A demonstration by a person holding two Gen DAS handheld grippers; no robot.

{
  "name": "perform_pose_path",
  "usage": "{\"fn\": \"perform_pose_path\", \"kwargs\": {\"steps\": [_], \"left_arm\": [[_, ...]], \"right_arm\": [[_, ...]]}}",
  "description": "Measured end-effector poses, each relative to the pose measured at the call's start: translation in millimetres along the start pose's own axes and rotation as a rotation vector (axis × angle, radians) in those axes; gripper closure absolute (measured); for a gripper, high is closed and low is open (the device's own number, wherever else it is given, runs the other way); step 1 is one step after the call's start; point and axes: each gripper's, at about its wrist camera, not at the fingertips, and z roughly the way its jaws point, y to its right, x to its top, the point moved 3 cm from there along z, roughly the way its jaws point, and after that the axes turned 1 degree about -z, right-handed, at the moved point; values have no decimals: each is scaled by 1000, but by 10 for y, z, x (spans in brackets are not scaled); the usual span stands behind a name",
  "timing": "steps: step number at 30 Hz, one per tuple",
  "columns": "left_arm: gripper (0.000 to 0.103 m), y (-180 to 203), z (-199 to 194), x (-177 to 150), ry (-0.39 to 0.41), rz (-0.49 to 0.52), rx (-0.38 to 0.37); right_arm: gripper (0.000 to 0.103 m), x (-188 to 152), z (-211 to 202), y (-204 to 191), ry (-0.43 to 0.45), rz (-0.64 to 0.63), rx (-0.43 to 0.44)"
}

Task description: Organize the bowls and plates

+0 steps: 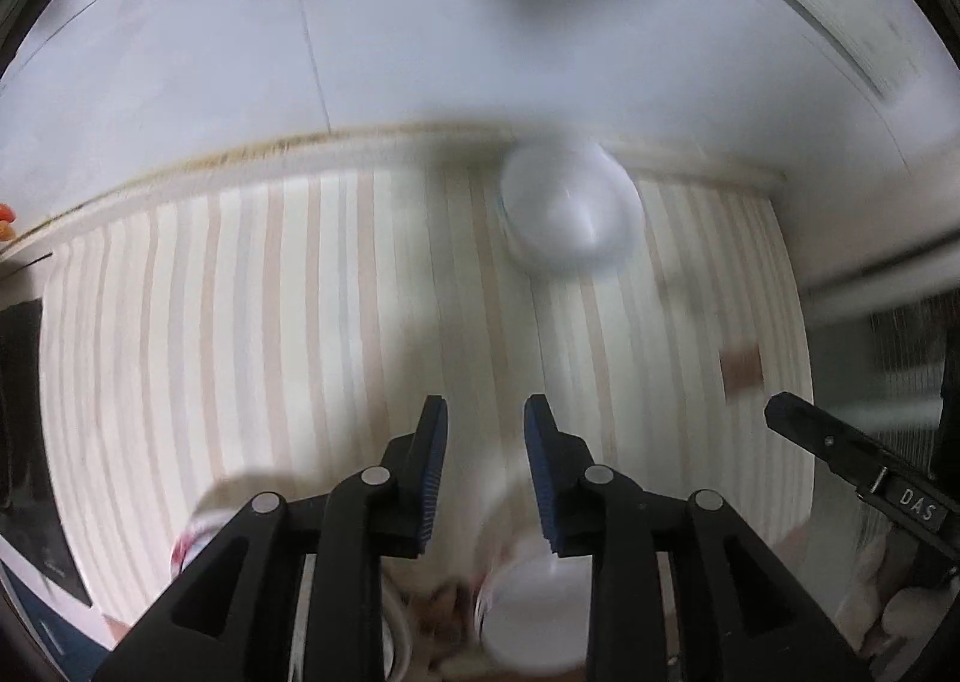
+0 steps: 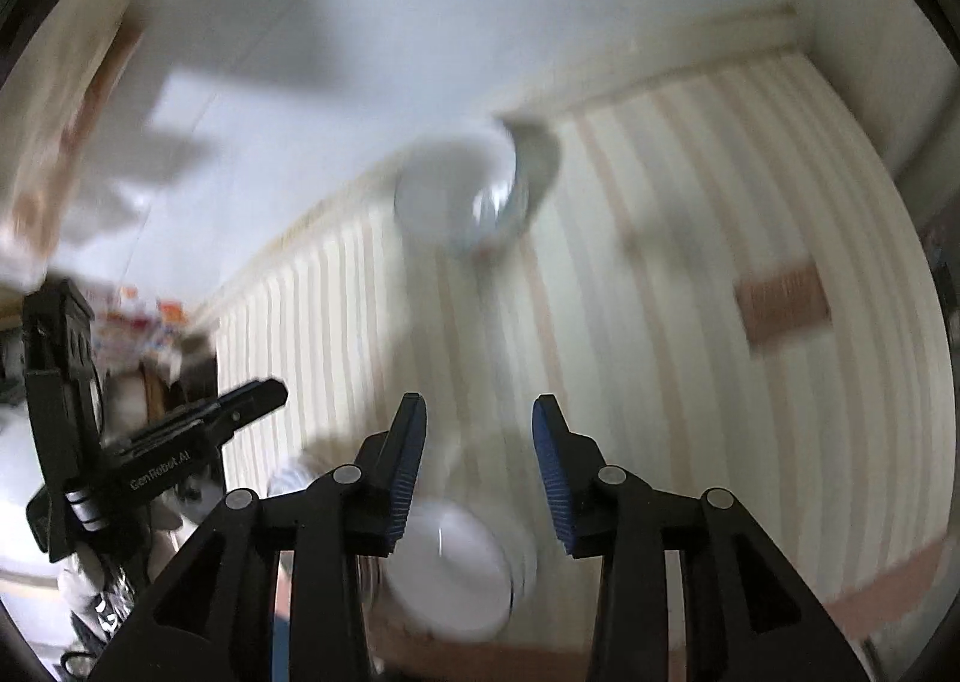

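Well, white bowl (image 1: 567,208) far on striped mat (image 1: 300,322) — inside blurred

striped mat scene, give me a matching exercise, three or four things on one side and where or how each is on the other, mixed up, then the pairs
Things:
1. far white bowl
2. near white bowl
3. brown patch
4. left gripper

Places or states:
A. flat on the striped mat, toward its right side
B. open, holding nothing
C. at the mat's far edge, by the wall
D. close under the right gripper, at the mat's near edge

Pairs: 1-C, 2-D, 3-A, 4-B
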Motion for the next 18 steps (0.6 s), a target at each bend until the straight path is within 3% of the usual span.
{"fn": "perform_pose_path", "kwargs": {"steps": [7,18], "left_arm": [[79,47,582,657,-29,-29,31],[79,149,1245,985,-106,-4,64]], "right_arm": [[63,889,574,149,7,19,-37],[63,1390,1292,293,-73,-9,-61]]}}
